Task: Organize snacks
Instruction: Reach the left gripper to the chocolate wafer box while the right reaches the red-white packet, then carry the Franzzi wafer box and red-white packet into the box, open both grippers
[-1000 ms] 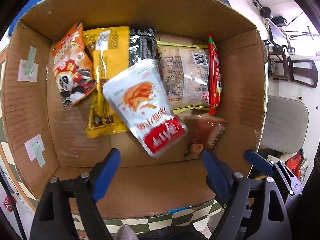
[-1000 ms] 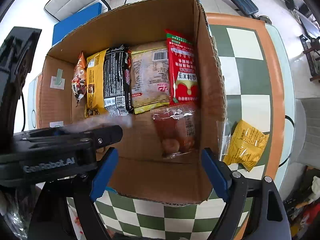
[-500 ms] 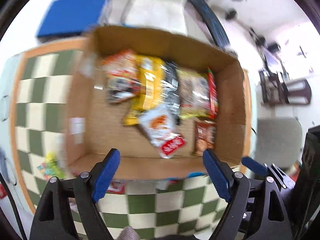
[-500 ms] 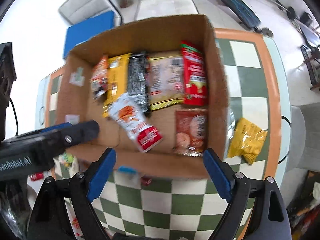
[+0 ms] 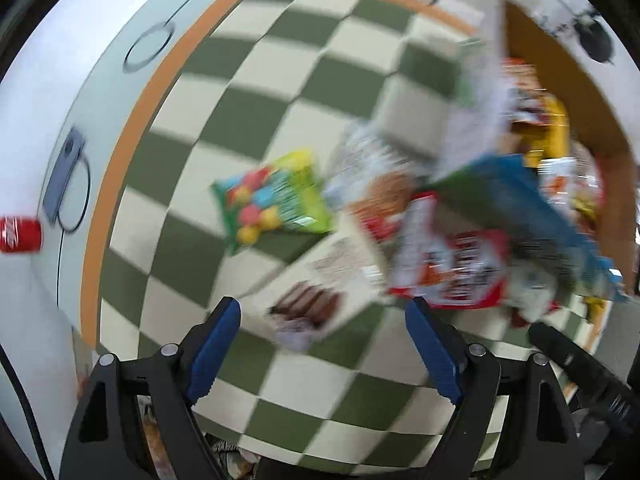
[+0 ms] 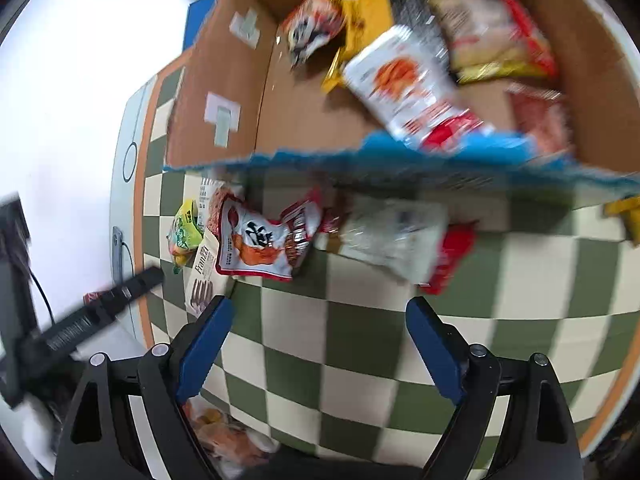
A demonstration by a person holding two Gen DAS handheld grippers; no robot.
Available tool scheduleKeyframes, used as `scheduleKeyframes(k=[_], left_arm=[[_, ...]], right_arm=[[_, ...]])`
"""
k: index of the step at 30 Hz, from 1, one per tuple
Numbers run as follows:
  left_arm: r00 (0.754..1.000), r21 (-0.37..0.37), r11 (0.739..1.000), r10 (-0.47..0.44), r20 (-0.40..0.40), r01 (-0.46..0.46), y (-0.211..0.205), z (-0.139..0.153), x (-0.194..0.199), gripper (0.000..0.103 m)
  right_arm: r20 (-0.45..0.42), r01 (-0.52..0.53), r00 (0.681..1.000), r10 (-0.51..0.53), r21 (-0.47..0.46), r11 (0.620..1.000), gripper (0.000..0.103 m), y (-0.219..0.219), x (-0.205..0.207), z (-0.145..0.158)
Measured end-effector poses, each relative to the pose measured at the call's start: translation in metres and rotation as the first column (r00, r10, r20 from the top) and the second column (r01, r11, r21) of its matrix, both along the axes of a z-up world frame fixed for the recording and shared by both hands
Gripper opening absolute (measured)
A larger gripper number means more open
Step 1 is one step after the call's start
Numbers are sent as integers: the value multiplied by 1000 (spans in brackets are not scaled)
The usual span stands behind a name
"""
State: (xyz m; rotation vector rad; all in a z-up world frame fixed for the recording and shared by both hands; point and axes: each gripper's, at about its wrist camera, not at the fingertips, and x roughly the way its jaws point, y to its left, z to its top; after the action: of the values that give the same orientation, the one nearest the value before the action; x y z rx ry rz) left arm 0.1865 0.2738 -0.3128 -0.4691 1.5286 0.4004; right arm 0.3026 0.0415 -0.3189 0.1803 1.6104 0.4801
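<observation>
Both grippers hovered empty above the checkered table (image 6: 360,364), the left gripper (image 5: 322,344) and right gripper (image 6: 318,344) each with fingers spread wide. In the right wrist view the cardboard box (image 6: 228,92) sat at twelve o'clock, a white-and-red pouch (image 6: 408,88) lying inside. Loose snacks lay outside, just beside its near wall: a red-and-white bag (image 6: 256,246) at ten o'clock, and a green candy bag (image 5: 272,208) at eleven o'clock in the left wrist view.

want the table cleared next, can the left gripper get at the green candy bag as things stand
Probably yes. The left gripper is open and empty, and the green candy bag lies flat on the checkered table ahead of it, top uncovered, with only its right edge near the pile of other packets.
</observation>
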Motion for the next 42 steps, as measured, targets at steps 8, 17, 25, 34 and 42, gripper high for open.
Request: scheduleKeyframes(k=[8, 17, 25, 34, 42], left_arm=[[997, -33, 997, -71, -34, 70, 19, -43, -4, 84], [916, -28, 919, -394, -78, 393, -22, -70, 10, 85], [841, -58, 853, -522, -141, 519, -62, -89, 20, 85], [866, -61, 874, -486, -117, 482, -75, -81, 9, 55], [912, -33, 912, -409, 14, 409, -101, -10, -7, 55]], right_arm=[[-64, 101, 993, -103, -38, 994, 62, 46, -2, -67], [34, 125, 992, -123, -91, 988, 2, 58, -6, -73], [73, 154, 986, -148, -85, 984, 2, 31, -21, -56], [136, 153, 981, -139, -97, 983, 2, 5, -31, -31], [146, 168, 977, -157, -67, 983, 1, -25, -38, 0]])
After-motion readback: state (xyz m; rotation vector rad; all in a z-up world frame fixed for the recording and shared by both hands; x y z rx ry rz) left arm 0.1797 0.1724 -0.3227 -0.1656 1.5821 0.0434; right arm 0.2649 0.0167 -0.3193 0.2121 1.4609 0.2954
